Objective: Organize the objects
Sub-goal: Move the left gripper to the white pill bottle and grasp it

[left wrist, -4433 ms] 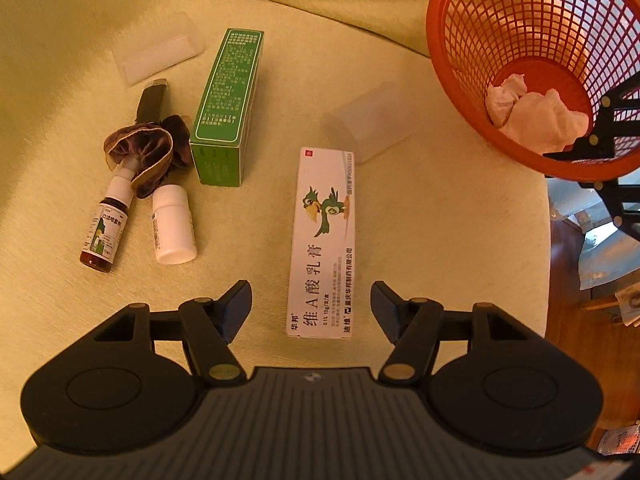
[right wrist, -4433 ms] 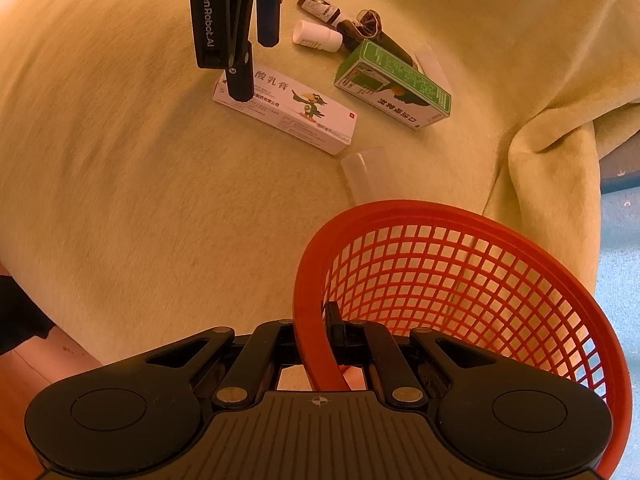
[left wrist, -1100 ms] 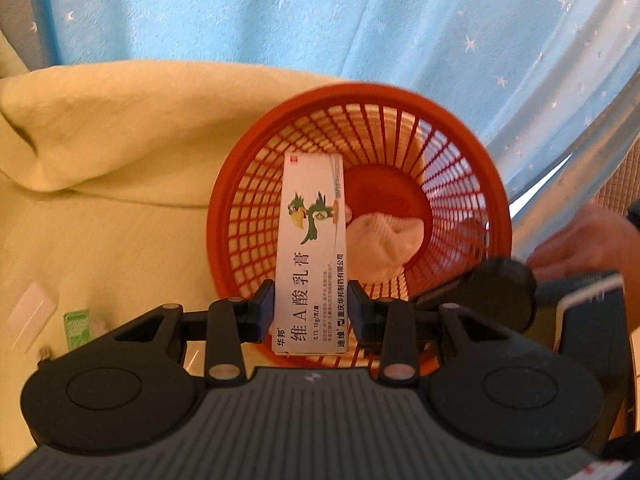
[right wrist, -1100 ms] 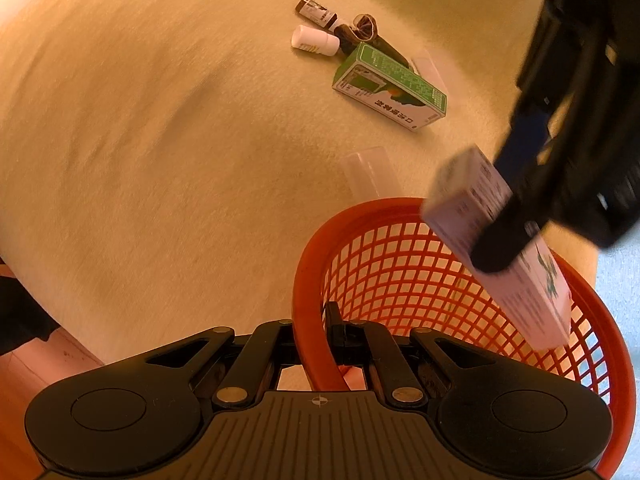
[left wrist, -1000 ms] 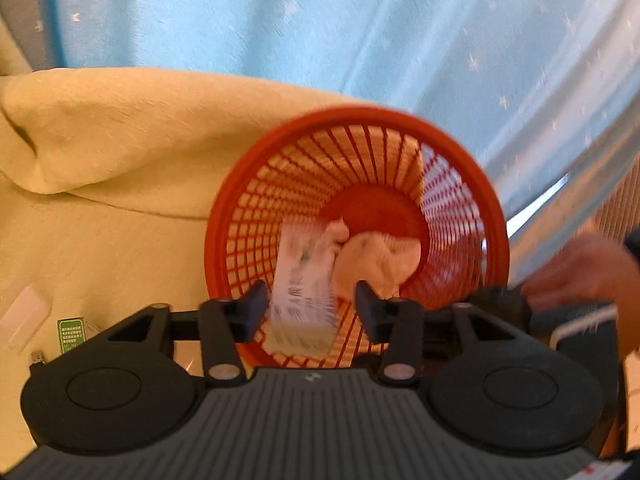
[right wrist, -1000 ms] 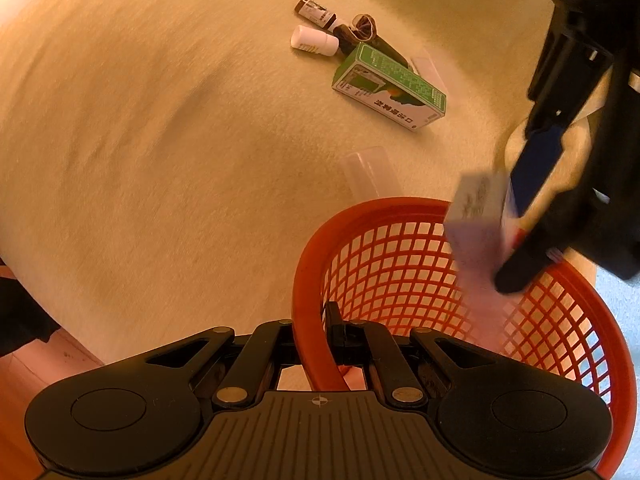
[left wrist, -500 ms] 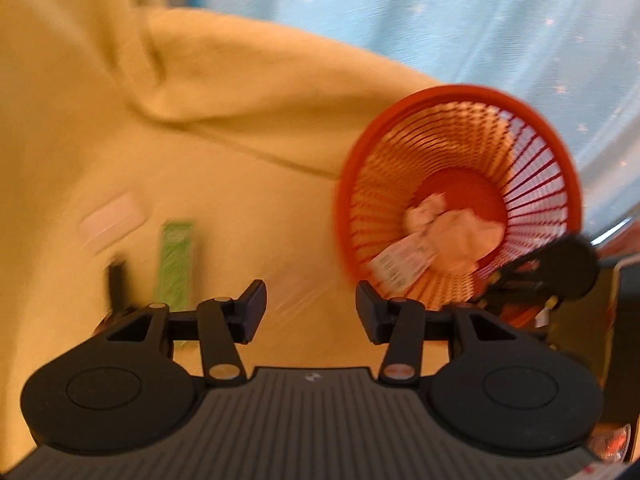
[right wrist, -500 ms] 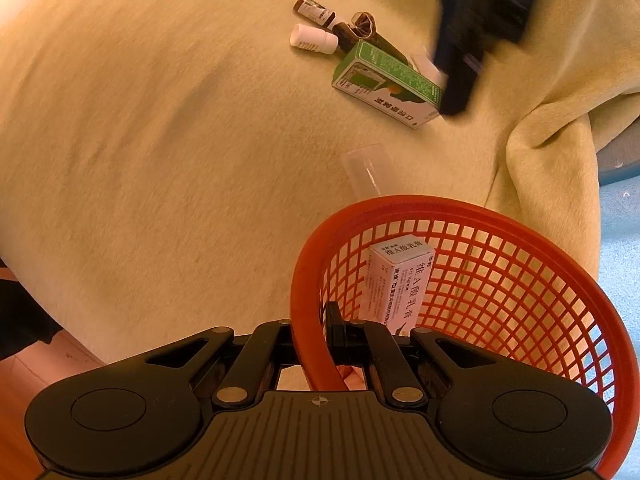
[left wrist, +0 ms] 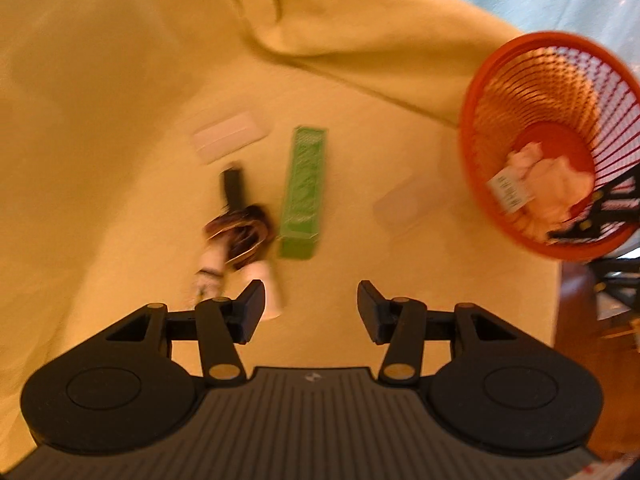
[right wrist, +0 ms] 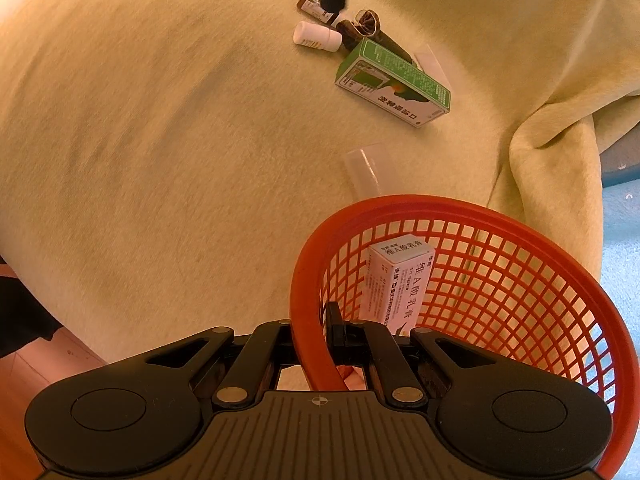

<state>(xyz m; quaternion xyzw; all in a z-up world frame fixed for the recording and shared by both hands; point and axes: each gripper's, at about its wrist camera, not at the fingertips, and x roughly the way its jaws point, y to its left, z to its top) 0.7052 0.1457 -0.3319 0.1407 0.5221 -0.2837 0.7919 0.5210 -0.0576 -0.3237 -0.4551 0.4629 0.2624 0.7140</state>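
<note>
The orange mesh basket hangs off the bed's edge, its rim pinched in my right gripper, which is shut on it. Inside the basket stands the white ointment box, beside crumpled tissue. My left gripper hovers open and empty over the yellow blanket, near the white pill bottle. Just beyond lie the green box, a brown hair tie and a small brown spray bottle. In the right wrist view, part of the left gripper shows at the top edge.
Two clear plastic pieces lie on the blanket. A thick blanket fold rises behind the objects. The bed's edge and wooden floor are to the right, under the basket.
The left gripper opened over the basket and dropped the white ointment box in, then swung left and down toward the remaining items. The right gripper kept holding the basket rim.
</note>
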